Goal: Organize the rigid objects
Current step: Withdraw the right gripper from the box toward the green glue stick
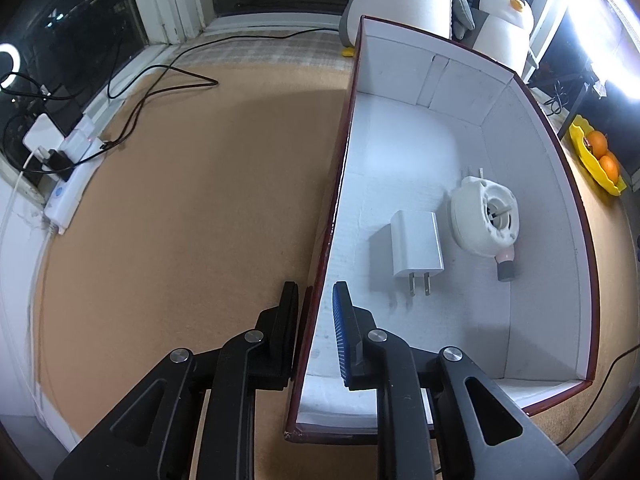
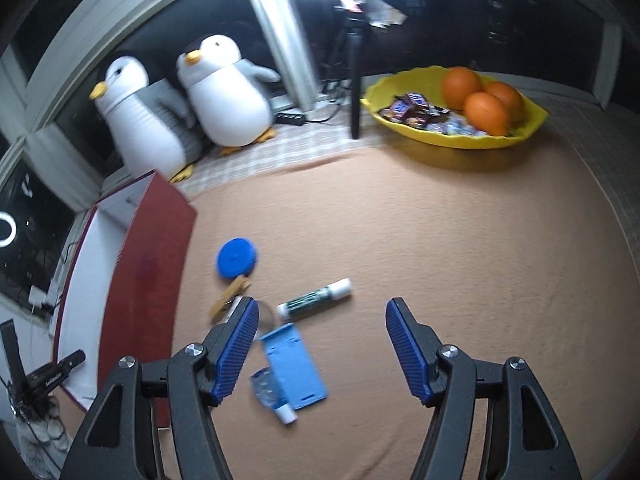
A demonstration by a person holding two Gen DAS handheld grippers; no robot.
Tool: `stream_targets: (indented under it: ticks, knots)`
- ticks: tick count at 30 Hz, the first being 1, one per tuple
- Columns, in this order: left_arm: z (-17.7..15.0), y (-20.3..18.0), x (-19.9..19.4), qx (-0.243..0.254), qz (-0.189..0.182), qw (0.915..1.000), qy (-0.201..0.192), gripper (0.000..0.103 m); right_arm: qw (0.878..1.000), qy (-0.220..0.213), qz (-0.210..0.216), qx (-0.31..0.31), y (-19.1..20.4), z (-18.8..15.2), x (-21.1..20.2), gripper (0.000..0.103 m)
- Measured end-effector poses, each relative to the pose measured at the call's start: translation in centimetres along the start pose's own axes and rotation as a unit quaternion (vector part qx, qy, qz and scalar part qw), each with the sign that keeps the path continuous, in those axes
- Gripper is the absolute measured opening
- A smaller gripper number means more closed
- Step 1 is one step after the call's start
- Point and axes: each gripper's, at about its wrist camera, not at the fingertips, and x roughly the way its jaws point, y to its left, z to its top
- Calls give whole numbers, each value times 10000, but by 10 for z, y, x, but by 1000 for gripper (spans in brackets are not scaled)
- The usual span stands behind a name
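Observation:
A dark red box (image 1: 592, 280) with a white inside holds a white charger plug (image 1: 418, 250), a round white device (image 1: 486, 216) and a small pink-and-grey bottle (image 1: 506, 266). My left gripper (image 1: 316, 304) straddles the box's left wall, one finger outside and the blue pad inside. A thin gap shows beside the pad, so it stands slightly open. My right gripper (image 2: 320, 320) is open and holds nothing, over the tan cloth. Near its left finger lie a blue round tape measure (image 2: 236, 258), a wooden clothespin (image 2: 230, 298), a green-and-white stick (image 2: 316, 298), a light blue stand (image 2: 294, 368) and a small tube (image 2: 276, 400).
The red box (image 2: 148, 276) stands left of the loose items. A yellow bowl (image 2: 456, 140) with oranges and sweets sits at the back right, two plush penguins (image 2: 228, 96) by the window. A power strip (image 1: 68, 184) and cables lie along the left edge.

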Motion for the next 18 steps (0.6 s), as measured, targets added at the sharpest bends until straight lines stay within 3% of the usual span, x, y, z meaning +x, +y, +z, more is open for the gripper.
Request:
stream_targets:
  ticks: [5,11,18]
  knots:
    - [1,-1,1,26,54,10000,38,17,9989,446,-87,111,-20,6,20,62]
    - [0,-2,2,36,89,9999,42,17,9924,922,422,703,-18,6,51,62]
    - [-1,-2,1,-5,103,9999,20,17,9715,1546,766,1625,-16,11,99,57]
